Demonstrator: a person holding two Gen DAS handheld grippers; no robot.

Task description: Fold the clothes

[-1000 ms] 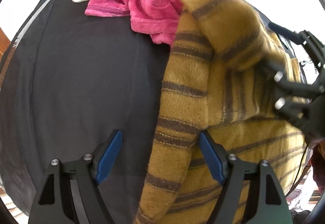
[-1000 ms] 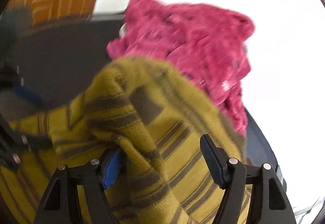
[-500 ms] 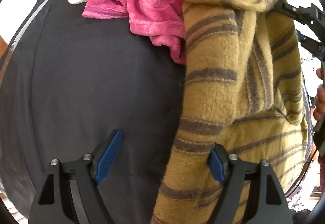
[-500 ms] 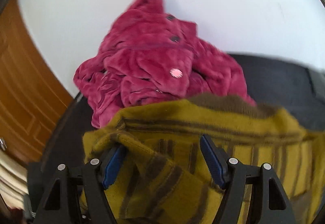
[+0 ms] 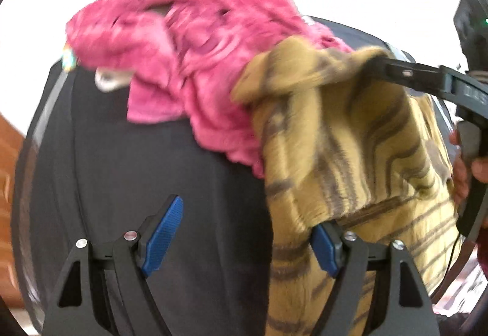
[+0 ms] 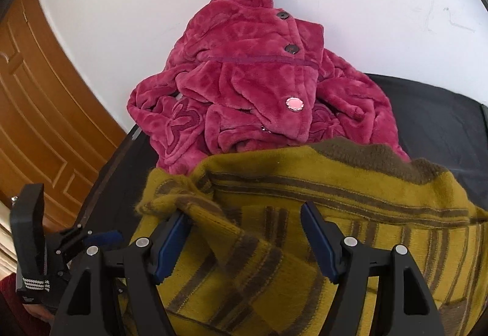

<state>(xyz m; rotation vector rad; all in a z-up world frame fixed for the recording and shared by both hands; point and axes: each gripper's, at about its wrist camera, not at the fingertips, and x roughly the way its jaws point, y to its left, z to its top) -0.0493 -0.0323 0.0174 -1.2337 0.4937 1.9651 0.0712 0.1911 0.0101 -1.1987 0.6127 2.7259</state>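
A mustard sweater with brown stripes (image 5: pixel 350 153) hangs bunched at the right of the black table top (image 5: pixel 137 168). Its upper edge is hooked over one finger of my right gripper (image 5: pixel 396 67), which lifts it. In the right wrist view the sweater (image 6: pixel 335 189) lies under and between the wide jaws of that gripper (image 6: pixel 244 211). A fold is draped over the left finger, and the right pad is not pressing on the cloth. My left gripper (image 5: pixel 247 214) stands open over the bare table top, with the sweater's edge draped over its right finger.
A pink fleece robe (image 6: pixel 250 86) is heaped at the back of the table against a white wall. A small white item (image 5: pixel 106 80) lies beside it. A wooden door (image 6: pixel 36 107) stands at the left. A hand (image 5: pixel 460 177) holds the right gripper's handle.
The right gripper has rolled and risen with the sweater's edge over its finger. The sweater has swung right, away from the gap of the left jaws. The left view has shifted and blurred.
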